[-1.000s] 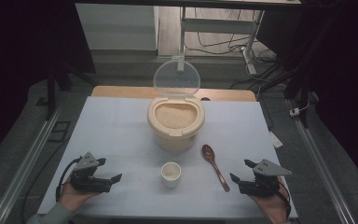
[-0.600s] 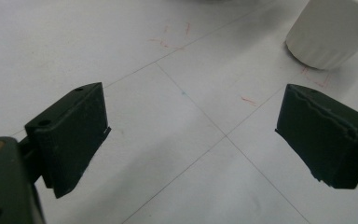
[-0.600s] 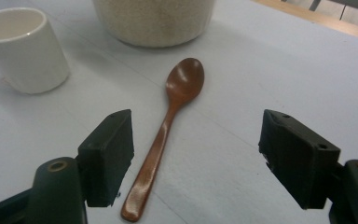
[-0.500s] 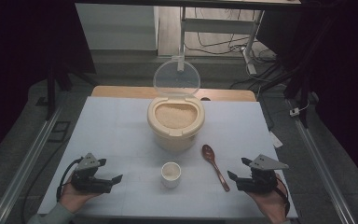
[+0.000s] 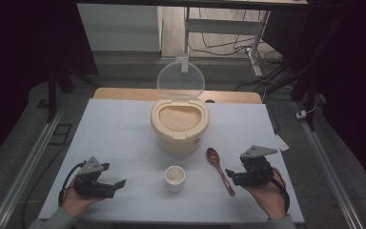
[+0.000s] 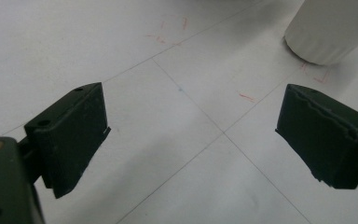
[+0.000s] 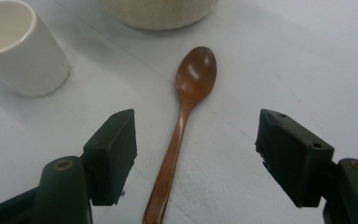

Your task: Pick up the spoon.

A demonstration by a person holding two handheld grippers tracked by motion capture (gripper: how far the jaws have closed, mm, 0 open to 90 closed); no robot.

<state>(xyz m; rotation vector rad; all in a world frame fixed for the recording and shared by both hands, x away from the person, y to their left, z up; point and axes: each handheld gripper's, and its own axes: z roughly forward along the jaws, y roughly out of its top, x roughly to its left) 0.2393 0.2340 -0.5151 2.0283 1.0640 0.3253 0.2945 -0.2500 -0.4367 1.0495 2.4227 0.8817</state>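
**Right gripper poised over one wooden spoon**

Nearest the person, two grippers sit at the front edge of the pale surface (image 5: pixel 124 129), one in each hand. The left gripper (image 5: pixel 116 185) rests low at the left, its jaws standing wide apart with only bare surface and a few faint red pen marks between them. The right gripper (image 7: pixel 196 154) hovers over the handle end of the one wooden spoon (image 7: pixel 182 114); its jaws are apart, have just been closing slightly, and do not touch the handle that lies between them.

The spoon lies flat on the surface, bowl pointing away from the person, just right of the one small white cup (image 5: pixel 175 177), which looks empty. No readable writing or label shows on anything.

Farther back, at the centre, stands one cream-coloured container (image 5: pixel 179 125) filled with pale grains, its clear round lid (image 5: pixel 180 79) raised upright behind it.
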